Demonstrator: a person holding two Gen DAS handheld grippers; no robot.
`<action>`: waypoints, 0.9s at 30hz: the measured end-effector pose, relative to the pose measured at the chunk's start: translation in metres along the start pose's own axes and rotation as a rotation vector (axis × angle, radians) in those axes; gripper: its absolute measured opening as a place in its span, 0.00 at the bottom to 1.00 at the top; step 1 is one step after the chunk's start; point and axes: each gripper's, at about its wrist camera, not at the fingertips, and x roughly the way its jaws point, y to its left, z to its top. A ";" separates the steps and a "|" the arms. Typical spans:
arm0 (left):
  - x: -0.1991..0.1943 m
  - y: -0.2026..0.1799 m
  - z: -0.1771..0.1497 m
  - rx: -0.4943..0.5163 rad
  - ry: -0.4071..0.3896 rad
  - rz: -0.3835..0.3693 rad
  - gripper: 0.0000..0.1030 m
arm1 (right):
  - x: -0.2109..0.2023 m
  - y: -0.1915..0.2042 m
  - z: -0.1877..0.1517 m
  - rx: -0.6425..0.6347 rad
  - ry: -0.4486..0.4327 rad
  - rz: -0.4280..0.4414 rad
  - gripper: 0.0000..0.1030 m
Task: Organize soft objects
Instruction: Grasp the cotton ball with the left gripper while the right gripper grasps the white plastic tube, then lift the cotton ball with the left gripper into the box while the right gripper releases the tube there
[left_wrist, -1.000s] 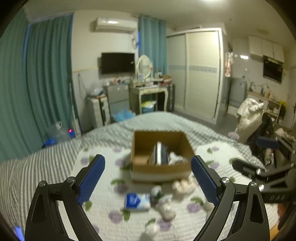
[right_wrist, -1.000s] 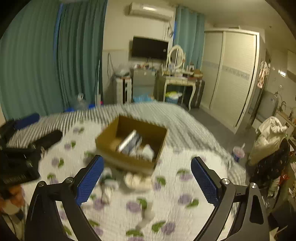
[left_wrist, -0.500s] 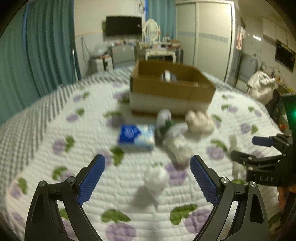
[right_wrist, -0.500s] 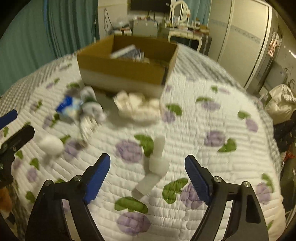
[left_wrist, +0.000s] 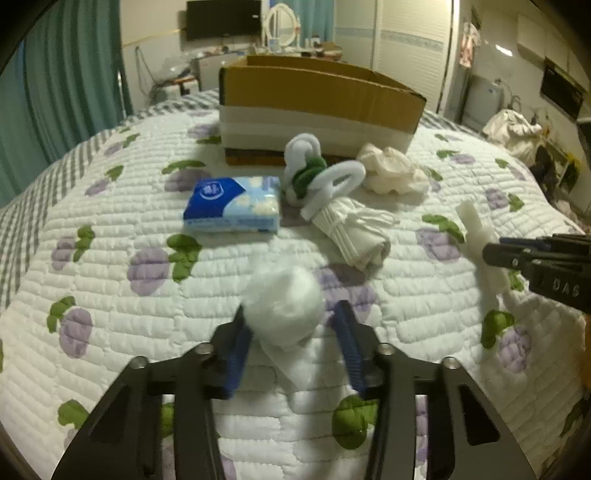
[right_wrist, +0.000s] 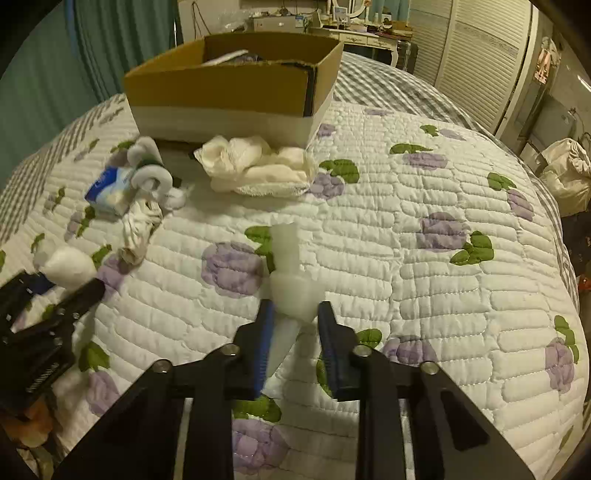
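A white cotton ball (left_wrist: 282, 301) lies on the quilt between the fingers of my left gripper (left_wrist: 291, 317), which are closed in around it. A white foam piece (right_wrist: 290, 280) lies between the fingers of my right gripper (right_wrist: 293, 314), also closed in on it. Farther off lie a blue tissue pack (left_wrist: 232, 208), a rolled white cloth (left_wrist: 354, 230), a white-and-green soft item (left_wrist: 314, 171) and a crumpled white cloth (right_wrist: 258, 166). A cardboard box (left_wrist: 317, 99) stands behind them.
The flowered quilt (right_wrist: 443, 277) covers the bed. Green curtains (left_wrist: 55, 92) hang at the left. A dressing table and wardrobe stand at the far wall. A bag and clutter sit beyond the bed's right edge.
Both grippers have dropped down to the quilt and their fingers have narrowed, the left around the cotton ball, the right around the foam piece.
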 end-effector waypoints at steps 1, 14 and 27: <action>-0.001 0.000 0.000 -0.002 -0.001 -0.007 0.35 | -0.002 0.000 0.000 0.004 -0.006 0.003 0.21; -0.048 -0.001 0.011 0.013 -0.084 -0.056 0.28 | -0.040 0.005 -0.009 0.050 -0.115 0.035 0.19; -0.125 0.003 0.080 0.060 -0.290 -0.066 0.28 | -0.132 0.035 0.039 0.018 -0.323 0.112 0.18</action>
